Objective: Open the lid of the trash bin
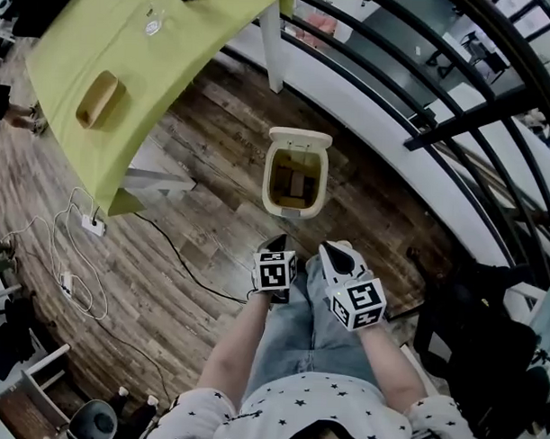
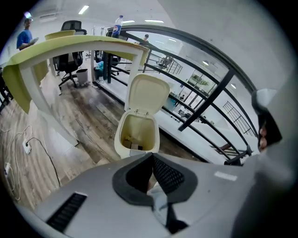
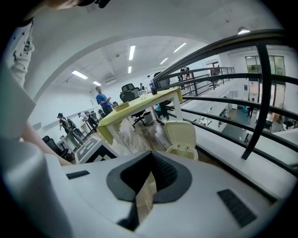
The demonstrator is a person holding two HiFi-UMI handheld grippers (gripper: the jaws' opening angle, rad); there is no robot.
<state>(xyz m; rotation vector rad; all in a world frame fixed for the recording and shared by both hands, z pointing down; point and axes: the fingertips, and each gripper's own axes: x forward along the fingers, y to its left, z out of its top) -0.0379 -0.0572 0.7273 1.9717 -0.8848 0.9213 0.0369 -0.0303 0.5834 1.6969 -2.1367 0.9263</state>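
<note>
**Holding both grippers shut, well short of a bin whose lid is up**

Closest to you, your left gripper (image 1: pixel 275 245) and right gripper (image 1: pixel 333 253) hang side by side just in front of your body, both pointing forward. In each gripper view the two jaws are pressed together tip to tip. Nothing sits between them, and neither gripper touches anything.

Ahead of them on the wooden floor (image 1: pixel 214 167) stands the cream trash bin (image 1: pixel 269 189), well apart from both grippers. Its lid (image 1: pixel 300 138) is raised. It stands up from the hinge at the bin's far edge and leans away from you, so the mouth is open. What looks like a brown box (image 1: pixel 297 184) lies inside.

The mouth's long axis runs away from you, with the hinge end farthest. The bin lies almost dead ahead of your left gripper, and ahead and a little to the left of your right one. That makes the left the nearer hand, by a small margin.

Judged from how things stand, the opening looks done, and nothing is left for the jaws to catch. If you need the lid again, its free edge is up top on the far side, so you would have to reach across the open mouth.

Beyond the bin, the yellow-green table (image 1: pixel 173 57) stands off to the left, and the dark railing (image 1: pixel 423 111) curves away to the right.
</note>
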